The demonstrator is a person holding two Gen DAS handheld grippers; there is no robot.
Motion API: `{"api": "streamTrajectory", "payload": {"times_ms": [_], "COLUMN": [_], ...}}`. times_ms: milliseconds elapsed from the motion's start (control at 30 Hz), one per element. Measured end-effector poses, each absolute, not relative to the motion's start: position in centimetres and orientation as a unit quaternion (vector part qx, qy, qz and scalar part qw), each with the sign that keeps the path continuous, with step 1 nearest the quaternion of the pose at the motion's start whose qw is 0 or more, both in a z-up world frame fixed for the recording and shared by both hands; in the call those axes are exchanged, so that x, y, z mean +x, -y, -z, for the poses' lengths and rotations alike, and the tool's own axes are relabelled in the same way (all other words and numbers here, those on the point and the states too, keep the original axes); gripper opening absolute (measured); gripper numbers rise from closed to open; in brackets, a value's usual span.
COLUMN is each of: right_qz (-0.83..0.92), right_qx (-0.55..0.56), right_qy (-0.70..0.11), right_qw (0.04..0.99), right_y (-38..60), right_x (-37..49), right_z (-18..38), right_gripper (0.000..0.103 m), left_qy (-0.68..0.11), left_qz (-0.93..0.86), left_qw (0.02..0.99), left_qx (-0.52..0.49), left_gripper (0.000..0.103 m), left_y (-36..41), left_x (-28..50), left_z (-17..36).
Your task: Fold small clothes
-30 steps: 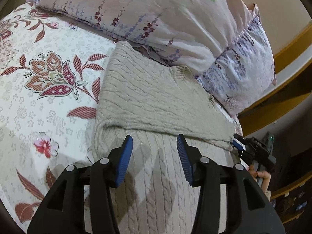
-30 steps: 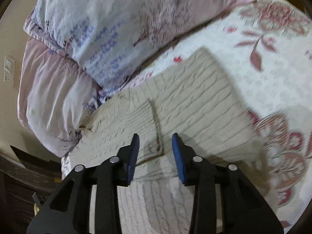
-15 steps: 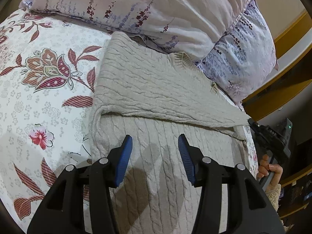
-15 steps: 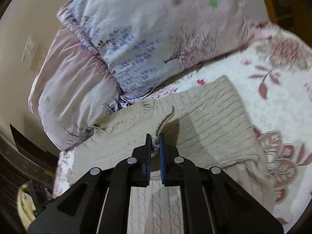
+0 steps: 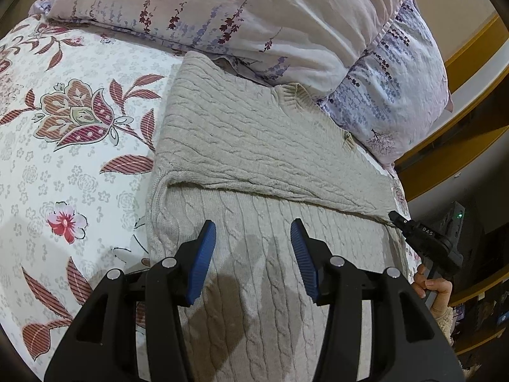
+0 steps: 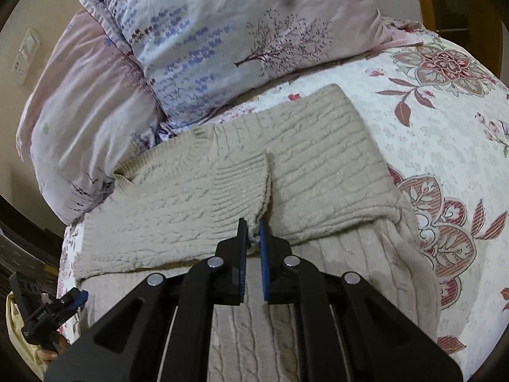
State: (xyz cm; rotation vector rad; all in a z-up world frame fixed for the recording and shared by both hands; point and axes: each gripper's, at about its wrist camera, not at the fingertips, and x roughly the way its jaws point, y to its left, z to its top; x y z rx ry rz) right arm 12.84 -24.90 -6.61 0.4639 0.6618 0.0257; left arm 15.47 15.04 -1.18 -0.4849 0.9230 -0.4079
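One beige cable-knit sweater (image 5: pixel 248 146) lies flat on the floral bedsheet (image 5: pixel 73 172), its collar end touching the two pillows (image 5: pixel 248 16) stacked at the head of the bed; one sleeve (image 6: pixel 203 197) is folded across the sweater's chest, its ribbed cuff near the sweater's middle. Two grippers are in view. The right gripper (image 6: pixel 252 227) sits just over the sweater's lower half, and its blue pads are pressed nearly together on the corner of that cuff, a tuft of knit pinched between them. The left gripper (image 5: pixel 253 238) hovers above the sweater's lower body, fingers about half spread with only bare knit showing between them, gripping nothing. In the left wrist view the right gripper appears at the sweater's right edge, held by one hand (image 5: pixel 434 286) in a fuzzy cuff; its black body carries the white letters "DAS". One wall switch plate (image 6: pixel 28 49) sits left of the pillows; no writing on it is readable.
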Motion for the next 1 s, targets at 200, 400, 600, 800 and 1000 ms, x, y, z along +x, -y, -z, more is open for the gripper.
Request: {"api": "streamTrajectory", "payload": {"times_ms": [200,400,600,800,1000], "right_qz": [0.001,-0.021,-0.033,-0.02,-0.051], "right_qx": [0.2,0.221,0.252,0.283,0.296], "right_qy": [-0.329,-0.326,-0.305,-0.327,-0.356], "right_qw": [0.923,0.919,0.918,0.901,0.885], "right_y": [24.2,25.6,30.0,33.8,34.2], "right_x": [13.4,11.8,6.5,1.2,-1.9], "right_z": [7.0,6.6,6.6,8.6,11.0], "right_gripper": [0.008,0.032,0.047,0.047,0.044], "left_qy": [-0.435,-0.428,-0.417,-0.426,-0.436], "left_qz": [0.198,0.209,0.189,0.182,0.195], "left_qw": [0.847,0.848,0.858,0.851,0.837], "left_qx": [-0.233,-0.235,-0.233,-0.246,-0.267], "left_gripper": [0.05,0.05,0.051,0.051,0.051], "left_y": [-15.1,-16.3,-19.0,-20.2,-20.0], "left_x": [15.0,12.4,8.7,5.8,3.3], "left_z": [1.1,0.7,0.4,1.1,2.0]}}
